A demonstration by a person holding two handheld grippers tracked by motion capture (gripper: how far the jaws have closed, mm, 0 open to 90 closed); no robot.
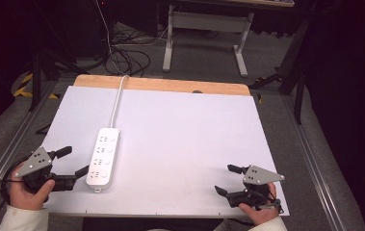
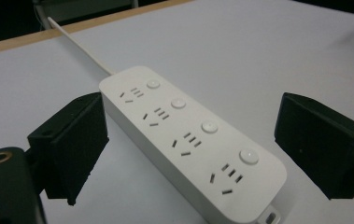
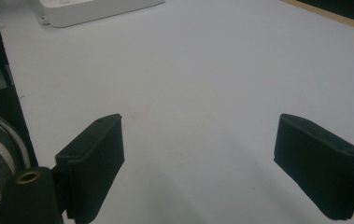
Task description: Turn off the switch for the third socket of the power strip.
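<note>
My left hand-held gripper (image 1: 74,161) is released, jaws spread wide just beside the white power strip (image 1: 103,157) lying flat on the desk (image 1: 185,130). My right hand-held gripper (image 1: 227,179) is released too, well apart.

White power strip, lower left of centre in my high view

I see the power strip (image 1: 103,157) lying flat on the white table, its long axis running nearly up the frame and tilted slightly right at the top. It shows four socket groups, each with a round button beside it. Its white cord (image 1: 118,99) leaves the upper end toward the frame's top.
</note>
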